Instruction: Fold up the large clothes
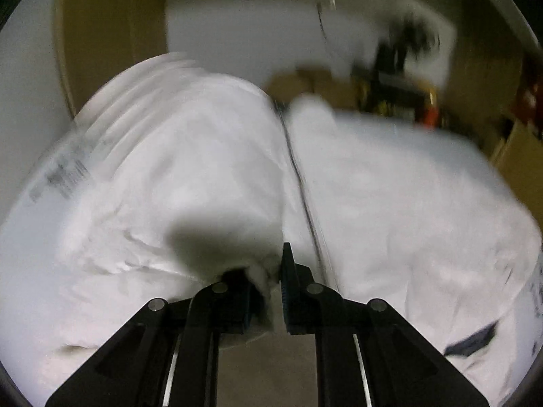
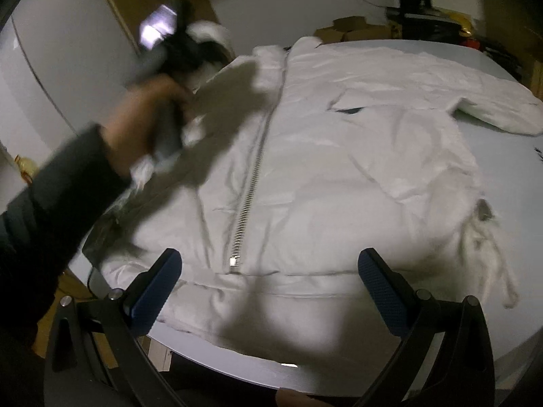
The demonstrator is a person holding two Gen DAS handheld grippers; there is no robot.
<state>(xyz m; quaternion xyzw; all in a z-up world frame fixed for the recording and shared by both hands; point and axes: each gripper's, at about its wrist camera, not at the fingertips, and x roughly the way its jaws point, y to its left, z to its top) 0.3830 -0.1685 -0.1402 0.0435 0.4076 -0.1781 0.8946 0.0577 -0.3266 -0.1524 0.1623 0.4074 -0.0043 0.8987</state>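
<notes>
A large white zip-up jacket (image 2: pixel 339 169) lies front up on a white table (image 2: pixel 509 322), its metal zipper (image 2: pixel 247 203) running down the middle. My right gripper (image 2: pixel 269 271) is open and empty, hovering over the jacket's bottom hem. My left gripper (image 1: pixel 268 281) is shut on a fold of the jacket's white fabric (image 1: pixel 203 169), lifted over the jacket's left side; the zipper (image 1: pixel 302 183) shows beside it. In the right wrist view the left hand and gripper (image 2: pixel 169 68) appear blurred at the jacket's upper left, with fabric in it.
A sleeve (image 2: pixel 499 112) lies out to the right on the table. Fur trim (image 2: pixel 485 234) hangs at the jacket's right edge. Cardboard boxes (image 2: pixel 353 30) and dark clutter stand behind the table. A wall and wooden door frame (image 1: pixel 68 34) are at the left.
</notes>
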